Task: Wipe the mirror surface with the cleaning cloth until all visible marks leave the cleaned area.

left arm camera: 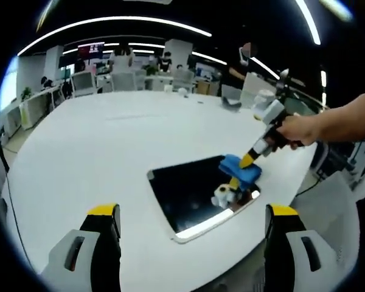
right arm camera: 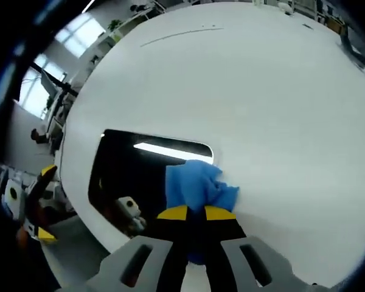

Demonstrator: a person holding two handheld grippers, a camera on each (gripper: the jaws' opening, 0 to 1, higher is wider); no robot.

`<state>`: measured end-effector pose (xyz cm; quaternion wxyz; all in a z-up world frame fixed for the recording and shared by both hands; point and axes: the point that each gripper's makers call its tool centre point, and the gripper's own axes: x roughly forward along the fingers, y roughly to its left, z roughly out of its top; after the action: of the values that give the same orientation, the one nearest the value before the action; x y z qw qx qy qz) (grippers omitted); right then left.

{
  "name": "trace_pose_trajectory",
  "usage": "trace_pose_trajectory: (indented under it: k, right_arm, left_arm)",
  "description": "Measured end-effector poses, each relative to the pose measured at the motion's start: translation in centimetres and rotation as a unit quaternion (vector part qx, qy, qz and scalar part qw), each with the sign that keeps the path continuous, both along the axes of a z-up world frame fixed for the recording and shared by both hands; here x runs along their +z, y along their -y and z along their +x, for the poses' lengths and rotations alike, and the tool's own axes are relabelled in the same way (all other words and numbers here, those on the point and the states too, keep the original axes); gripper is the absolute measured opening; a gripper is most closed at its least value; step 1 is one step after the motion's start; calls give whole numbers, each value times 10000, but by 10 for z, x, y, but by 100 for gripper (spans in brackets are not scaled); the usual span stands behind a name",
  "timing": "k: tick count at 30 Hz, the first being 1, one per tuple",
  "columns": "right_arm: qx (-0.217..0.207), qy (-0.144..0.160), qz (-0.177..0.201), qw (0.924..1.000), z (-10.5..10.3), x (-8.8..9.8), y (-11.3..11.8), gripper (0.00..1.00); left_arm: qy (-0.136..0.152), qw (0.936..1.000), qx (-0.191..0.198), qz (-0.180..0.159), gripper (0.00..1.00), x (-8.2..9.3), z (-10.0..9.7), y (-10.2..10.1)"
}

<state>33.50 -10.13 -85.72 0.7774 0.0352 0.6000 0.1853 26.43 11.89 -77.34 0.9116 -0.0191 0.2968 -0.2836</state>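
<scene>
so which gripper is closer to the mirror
Right. The right gripper is shut on the blue cloth and presses it onto the mirror at its edge. The left gripper is open and held back off the mirror, near the table edge.

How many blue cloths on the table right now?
1. The crumpled blue cleaning cloth is pinched in the right gripper, pressed on the dark rectangular mirror at one corner, on the white table. No other in view.

You see a large white table (left arm camera: 109, 146) with a thin line (right arm camera: 181, 34) on its top, and behind it office desks (left arm camera: 42, 100) with monitors (left arm camera: 84, 81).
</scene>
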Motion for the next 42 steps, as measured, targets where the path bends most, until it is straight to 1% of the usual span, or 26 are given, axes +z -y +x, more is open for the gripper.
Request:
trace_pose_trajectory:
  k: [2,4,6,9,16,18,22,27,37,42]
  right_arm:
    - [-52,-11,27,10000,1,-1,0,2]
    - [-68,-15,32,10000,2,-3,0,2]
    - [19,9,-25,10000,2,-4,0,3]
    - [6,1,-90,10000,4,-5,0,3]
    - [-37,53,-110,9999,1,-3,0,3]
    - [3,87,-155,9998,0,-3,-1,3]
    - [-73,103,-205,9997,-1,-2,-1,2]
    - [-100,145,-306,9994,-5,-1,-2,2]
    - [-132,48,-310,9994,-18,-1,-2,2]
    - [-139,-58,-354,9993,-24,-1,-2,2]
  left_arm:
    - [25,10000,0,28,99,0,0,1]
    - [-21,10000,-1,39,99,-1,-1,1]
    - [-49,10000,-22,45,99,-3,-1,1]
    - [-65,10000,-53,20,99,-2,-2,3]
    - [20,9999,-105,84,99,-1,-4,4]
    - [61,9998,-112,137,99,-1,-5,4]
    - [102,9998,-117,156,99,0,-4,3]
    - [103,9997,-142,173,99,-1,-5,4]
    - [75,9994,-286,202,99,-3,-8,8]
    - [97,9991,-295,300,99,-3,-8,6]
